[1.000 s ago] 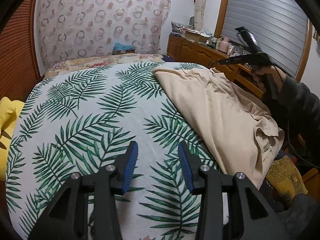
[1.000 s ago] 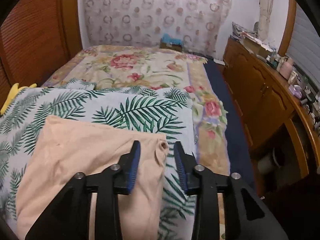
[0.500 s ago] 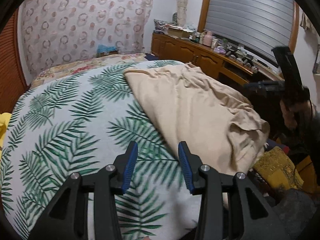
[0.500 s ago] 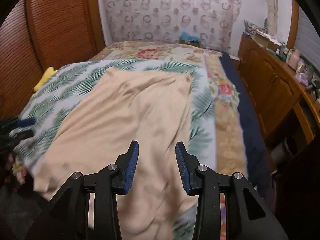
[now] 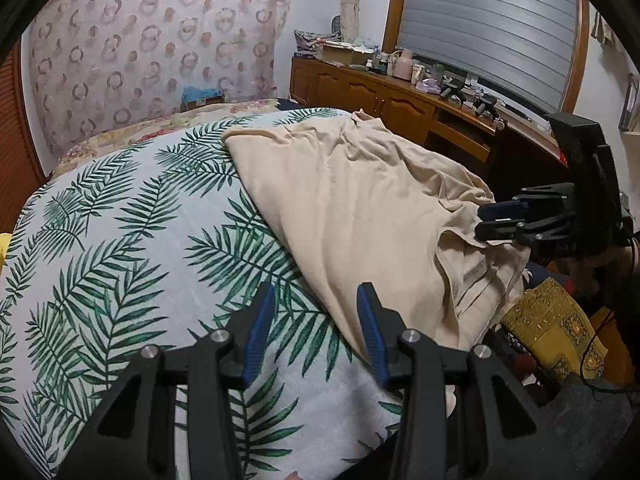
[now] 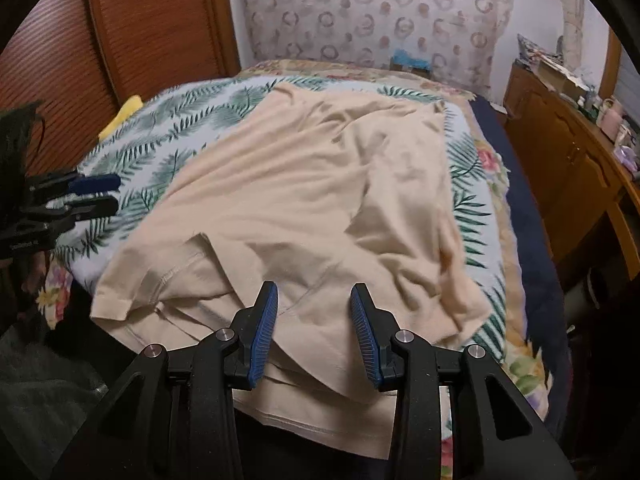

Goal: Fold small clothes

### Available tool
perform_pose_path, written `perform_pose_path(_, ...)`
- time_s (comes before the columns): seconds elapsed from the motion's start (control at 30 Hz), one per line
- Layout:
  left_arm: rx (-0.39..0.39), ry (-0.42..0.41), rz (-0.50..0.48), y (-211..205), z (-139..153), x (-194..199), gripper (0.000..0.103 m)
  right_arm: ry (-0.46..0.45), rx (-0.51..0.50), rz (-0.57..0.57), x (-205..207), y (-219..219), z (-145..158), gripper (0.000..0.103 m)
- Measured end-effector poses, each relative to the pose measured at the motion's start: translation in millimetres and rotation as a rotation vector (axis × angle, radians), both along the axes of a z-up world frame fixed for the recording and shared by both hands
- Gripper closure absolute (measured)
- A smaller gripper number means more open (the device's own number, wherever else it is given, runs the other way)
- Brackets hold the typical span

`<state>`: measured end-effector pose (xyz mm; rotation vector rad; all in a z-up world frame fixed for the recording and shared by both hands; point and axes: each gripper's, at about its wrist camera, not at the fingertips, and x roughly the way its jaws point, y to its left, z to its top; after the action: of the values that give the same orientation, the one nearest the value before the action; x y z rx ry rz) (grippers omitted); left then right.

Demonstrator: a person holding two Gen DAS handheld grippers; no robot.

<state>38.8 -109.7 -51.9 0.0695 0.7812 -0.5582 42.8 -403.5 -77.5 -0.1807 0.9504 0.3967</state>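
Note:
A beige shirt [image 5: 360, 208] lies spread and wrinkled on the palm-leaf bedspread [image 5: 120, 240], its near end hanging over the bed's edge. In the right wrist view the shirt [image 6: 304, 200] fills the middle, with a sleeve at lower left. My left gripper [image 5: 316, 312] is open and empty above the bedspread, just left of the shirt's edge. My right gripper [image 6: 312, 312] is open and empty over the shirt's hanging end. The right gripper also shows in the left wrist view [image 5: 492, 220], close to the shirt's bunched corner. The left gripper shows at the left of the right wrist view [image 6: 92, 196].
A floral quilt [image 6: 492, 168] lies under the bedspread. A wooden cabinet [image 5: 380, 96] with clutter stands along the right wall. A yellow cloth [image 6: 124, 112] lies by the wooden panel [image 6: 152, 32]. A patterned yellow cushion [image 5: 552, 332] sits below the bed's edge.
My right gripper has pulled back from the far end of the shirt to its near hanging end. My left gripper has swung right toward the shirt's edge. Both stayed open.

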Motion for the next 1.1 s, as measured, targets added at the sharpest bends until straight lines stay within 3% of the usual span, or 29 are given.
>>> perform_pose_path(0.07, 0.002, 0.005, -0.001, -1, -2, 0, 0.062, 0.011, -0.004, 0.001, 0, 0, -5, 0.066)
perform_pose_path(0.2, 0.005, 0.018, -0.004, -2, -6, 0, 0.062, 0.021, -0.007, 0.047, -5, 0, -11, 0.097)
perform_pose_path(0.27, 0.006, 0.022, -0.006, -3, -8, 1, 0.062, 0.019, 0.007, 0.06, -9, -2, -8, 0.101)
perform_pose_path(0.57, 0.002, 0.026, -0.014, -6, -9, 2, 0.062, -0.052, 0.046, 0.016, -30, -29, 25, 0.103)
perform_pose_path(0.7, 0.002, 0.028, -0.019, -10, -10, 2, 0.062, -0.053, 0.045, 0.027, -29, -22, 25, 0.103)
perform_pose_path(0.73, 0.002, 0.028, -0.019, -10, -10, 2, 0.062, -0.053, 0.04, 0.031, -29, -18, 23, 0.1)
perform_pose_path(0.8, 0.006, 0.027, -0.021, -10, -10, 2, 0.062, -0.05, 0.028, 0.049, -26, -8, 19, 0.074)
perform_pose_path(0.87, 0.007, 0.028, -0.019, -9, -10, 1, 0.062, -0.035, 0.028, 0.067, -24, 3, 12, 0.063)
perform_pose_path(1.1, 0.003, 0.031, -0.012, -4, -11, 1, 0.061, -0.001, -0.038, 0.061, -14, 15, -11, 0.061)
